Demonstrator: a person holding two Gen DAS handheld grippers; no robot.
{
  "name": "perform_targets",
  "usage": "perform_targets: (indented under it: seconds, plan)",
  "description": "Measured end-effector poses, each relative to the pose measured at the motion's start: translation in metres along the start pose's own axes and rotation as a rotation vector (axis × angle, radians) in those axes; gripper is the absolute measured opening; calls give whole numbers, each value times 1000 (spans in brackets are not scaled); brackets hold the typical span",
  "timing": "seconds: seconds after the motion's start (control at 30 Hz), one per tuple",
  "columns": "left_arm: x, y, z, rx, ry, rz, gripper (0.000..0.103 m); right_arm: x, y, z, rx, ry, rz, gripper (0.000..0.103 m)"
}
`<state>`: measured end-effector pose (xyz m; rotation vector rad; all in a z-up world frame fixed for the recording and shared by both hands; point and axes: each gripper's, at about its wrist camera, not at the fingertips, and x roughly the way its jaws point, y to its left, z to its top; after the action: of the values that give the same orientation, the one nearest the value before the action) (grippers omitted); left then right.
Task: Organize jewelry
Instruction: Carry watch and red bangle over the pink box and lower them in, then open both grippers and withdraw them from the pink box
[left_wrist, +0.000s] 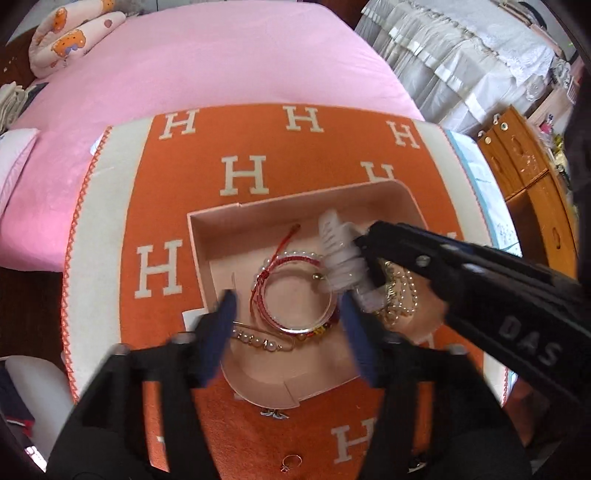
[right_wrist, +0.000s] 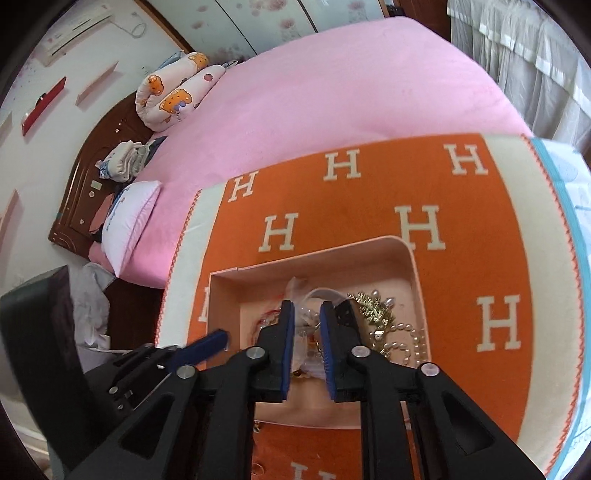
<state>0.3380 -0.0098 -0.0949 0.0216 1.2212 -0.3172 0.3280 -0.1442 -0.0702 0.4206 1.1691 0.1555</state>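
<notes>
A pink open box (left_wrist: 258, 214) sits on the orange H-patterned blanket (left_wrist: 243, 173). Inside lie a red cord bracelet (left_wrist: 280, 264), a clear bangle (left_wrist: 295, 295), a pearl bracelet, a pearl hairpin (left_wrist: 258, 339) and gold and pearl chains (left_wrist: 399, 295). My right gripper (left_wrist: 364, 251) is shut on a white hair claw clip (left_wrist: 341, 254) and holds it over the box; in the right wrist view the clip (right_wrist: 306, 325) sits between the fingers (right_wrist: 306, 306). My left gripper (left_wrist: 288, 306) is open above the box's near side, around the bangle, empty.
A small ring (left_wrist: 290, 461) and a small charm (left_wrist: 273, 414) lie on the blanket in front of the box. The blanket lies on a pink bed (left_wrist: 221, 66) with pillows (right_wrist: 173, 92). A wooden cabinet (left_wrist: 528, 184) stands at the right.
</notes>
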Motion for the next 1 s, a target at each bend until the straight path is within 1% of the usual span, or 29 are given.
perform_targets:
  seconds: [0.03, 0.2, 0.47, 0.83, 1.0]
  plan:
    - [-3, 1, 0, -1, -10, -5, 59, 2, -1, -1, 4, -4, -1, 21]
    - [-20, 12, -2, -43, -39, -16, 59, 1, -6, -4, 21, -24, 23, 22]
    - [-69, 25, -19, -83, -119, 3, 59, -38, -5, -20, -8, -71, 29, 22]
    - [-137, 26, -63, -154, -206, 10, 59, -102, -6, -67, -65, -114, 18, 22]
    - [-163, 15, -87, -147, -246, 34, 59, -130, -11, -93, -88, -122, 16, 22]
